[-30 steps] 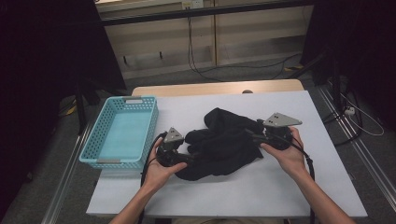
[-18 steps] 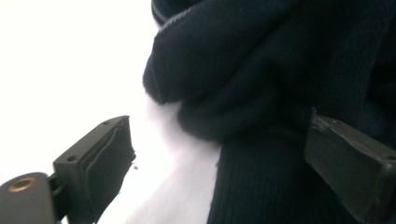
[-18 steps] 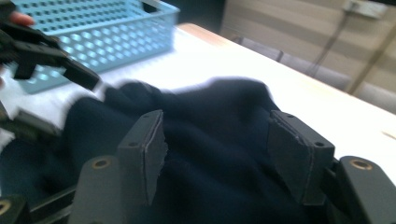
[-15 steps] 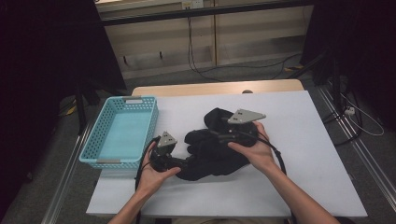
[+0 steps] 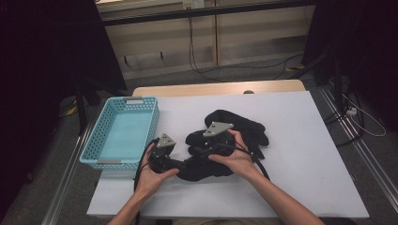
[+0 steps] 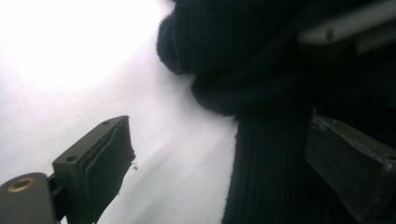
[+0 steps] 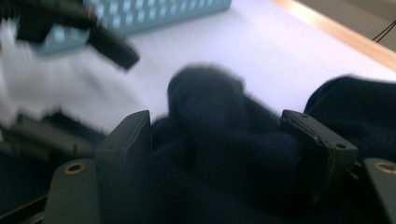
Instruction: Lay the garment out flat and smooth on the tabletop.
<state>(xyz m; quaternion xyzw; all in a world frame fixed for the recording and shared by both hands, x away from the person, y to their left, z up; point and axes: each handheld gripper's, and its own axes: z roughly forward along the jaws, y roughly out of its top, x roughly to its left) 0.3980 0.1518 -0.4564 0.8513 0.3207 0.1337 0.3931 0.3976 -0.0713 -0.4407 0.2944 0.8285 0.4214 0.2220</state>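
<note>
A dark knitted garment point(image 5: 246, 131) lies bunched at the middle of the white table point(image 5: 305, 154). My left gripper point(image 5: 180, 164) is at its left edge. In the left gripper view it point(image 6: 224, 140) is open, its jaws having just been opening, and the garment's ribbed hem point(image 6: 271, 172) lies loose between them next to the right jaw. My right gripper point(image 5: 199, 149) rests on top of the garment. In the right gripper view its jaws point(image 7: 217, 140) have just been opening, and a thick fold of the garment point(image 7: 210, 98) fills the gap between them.
A light blue plastic basket point(image 5: 152, 124) stands empty at the table's left, close to my left hand; its wall point(image 7: 163, 14) is in the right gripper view. Bare white table surrounds the garment on the right and at the front. Cables run across the floor beyond the table.
My right hand has carried the garment's right side leftward over the pile, toward the left gripper. The garment is now more bunched. My left hand has hardly moved.
</note>
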